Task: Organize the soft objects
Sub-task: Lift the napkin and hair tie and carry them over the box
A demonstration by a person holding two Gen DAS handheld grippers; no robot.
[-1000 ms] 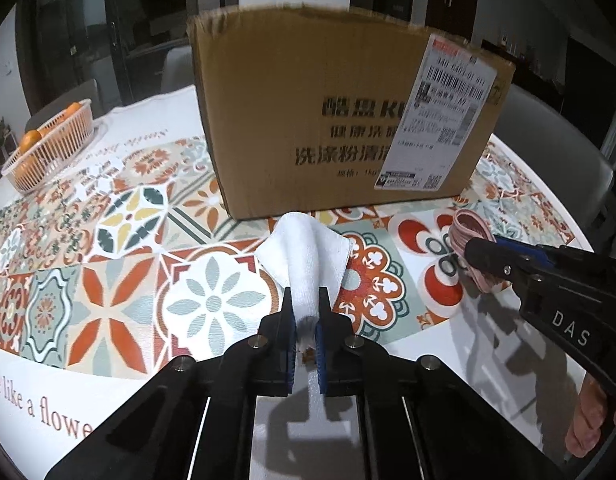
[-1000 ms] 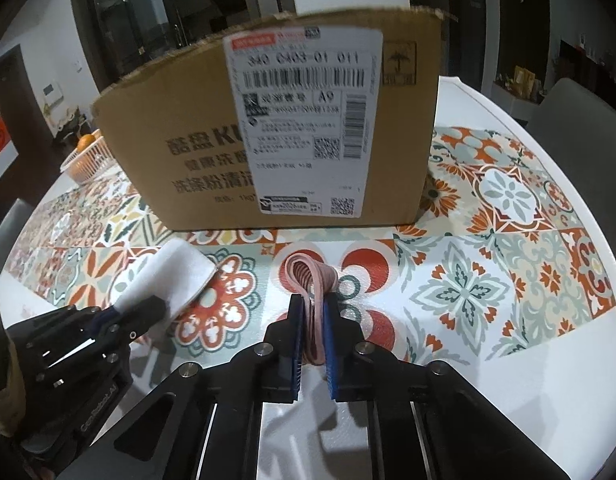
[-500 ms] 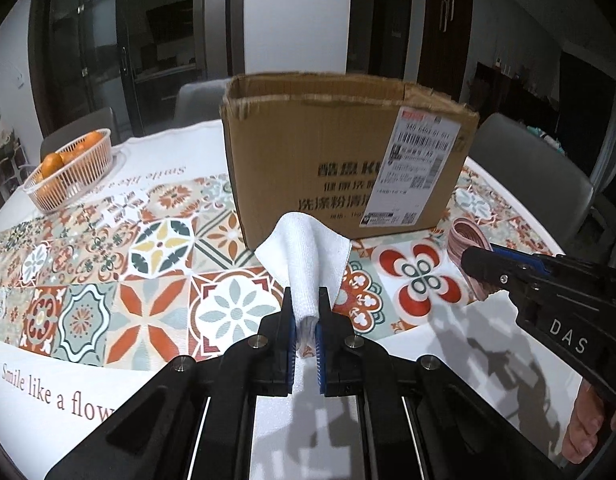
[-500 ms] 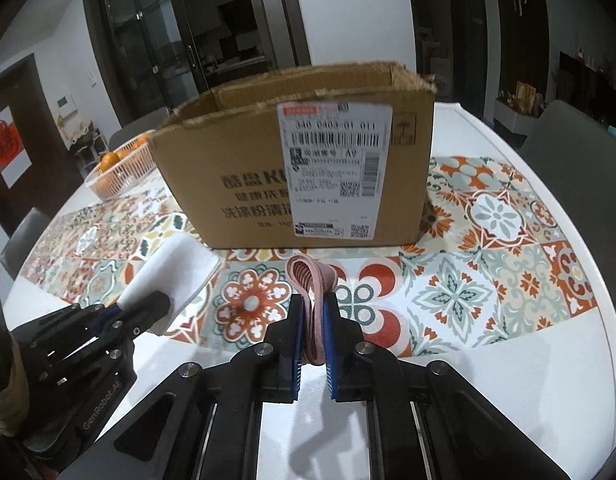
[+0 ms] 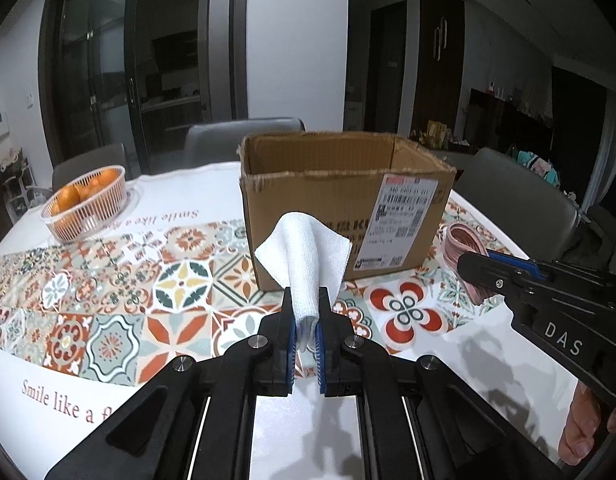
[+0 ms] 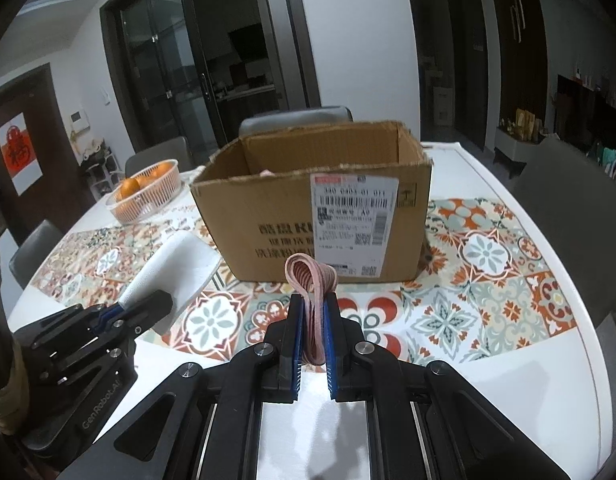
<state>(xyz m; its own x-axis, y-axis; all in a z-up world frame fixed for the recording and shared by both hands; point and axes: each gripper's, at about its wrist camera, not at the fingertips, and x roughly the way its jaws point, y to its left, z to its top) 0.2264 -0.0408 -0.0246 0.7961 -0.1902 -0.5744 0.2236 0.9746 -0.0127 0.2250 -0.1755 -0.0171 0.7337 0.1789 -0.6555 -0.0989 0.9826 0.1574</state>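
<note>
My left gripper [image 5: 305,306] is shut on a folded white cloth [image 5: 304,252] and holds it above the table, in front of the open cardboard box [image 5: 344,204]. My right gripper [image 6: 312,308] is shut on a folded pink striped cloth [image 6: 311,280], also held up before the box [image 6: 308,208]. The right gripper [image 5: 474,266] with the pink cloth [image 5: 462,246] shows at the right of the left wrist view. The left gripper [image 6: 148,300] with the white cloth [image 6: 176,264] shows at the left of the right wrist view. Something pale pink lies inside the box.
A round table with a patterned tile cloth [image 5: 108,280] carries the box. A white basket of oranges [image 5: 86,206] stands at the far left; it also shows in the right wrist view [image 6: 146,192]. Grey chairs [image 5: 516,208] surround the table.
Both grippers have risen and drawn back from the box with their cloths. The box's open top now shows, where before only its front wall was seen.
</note>
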